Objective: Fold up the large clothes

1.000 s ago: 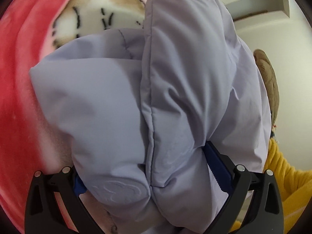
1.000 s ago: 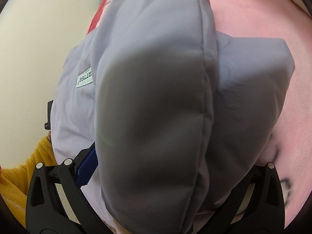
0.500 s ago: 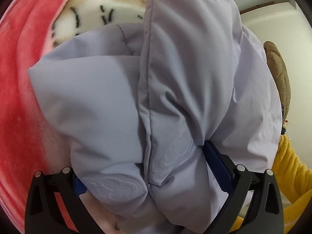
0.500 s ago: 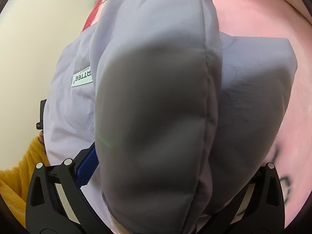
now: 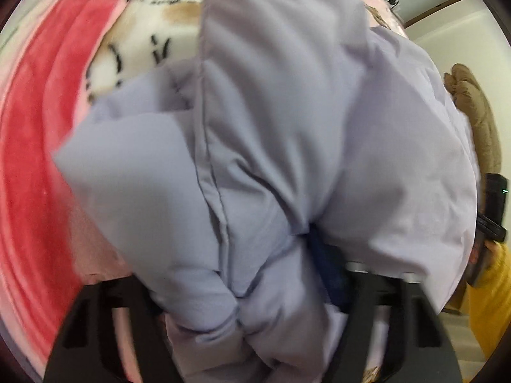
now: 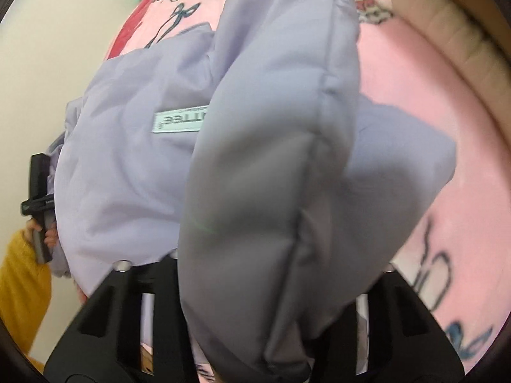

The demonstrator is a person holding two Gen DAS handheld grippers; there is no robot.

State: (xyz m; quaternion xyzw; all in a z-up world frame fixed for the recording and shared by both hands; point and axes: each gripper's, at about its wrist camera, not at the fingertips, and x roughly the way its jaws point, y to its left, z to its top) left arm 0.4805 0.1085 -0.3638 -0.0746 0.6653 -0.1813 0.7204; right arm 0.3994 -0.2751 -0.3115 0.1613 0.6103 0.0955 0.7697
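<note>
A puffy lilac jacket (image 5: 287,127) lies bunched on a pink and red blanket (image 5: 32,159). My left gripper (image 5: 230,287) has a thick fold of it between its fingers. The jaws are closing and the blue pad (image 5: 325,265) presses into the fabric. In the right wrist view the jacket (image 6: 121,175) shows a pale green label (image 6: 179,121). There my right gripper (image 6: 265,271) is closing on a padded roll of it, and the fabric hides the fingertips. Each gripper appears at the edge of the other's view, held by a hand.
The pink blanket (image 6: 431,79) with drawn figures spreads under everything. A brown cushion (image 5: 476,111) sits at the far right. A beige padded edge (image 6: 447,16) runs along the top right. A yellow sleeve (image 6: 19,287) shows at the lower left, against a cream wall (image 6: 48,48).
Both pairs of jaws have drawn in from wide open and now squeeze the jacket. Both views have lifted and tilted, and more of the blanket shows beyond the jacket.
</note>
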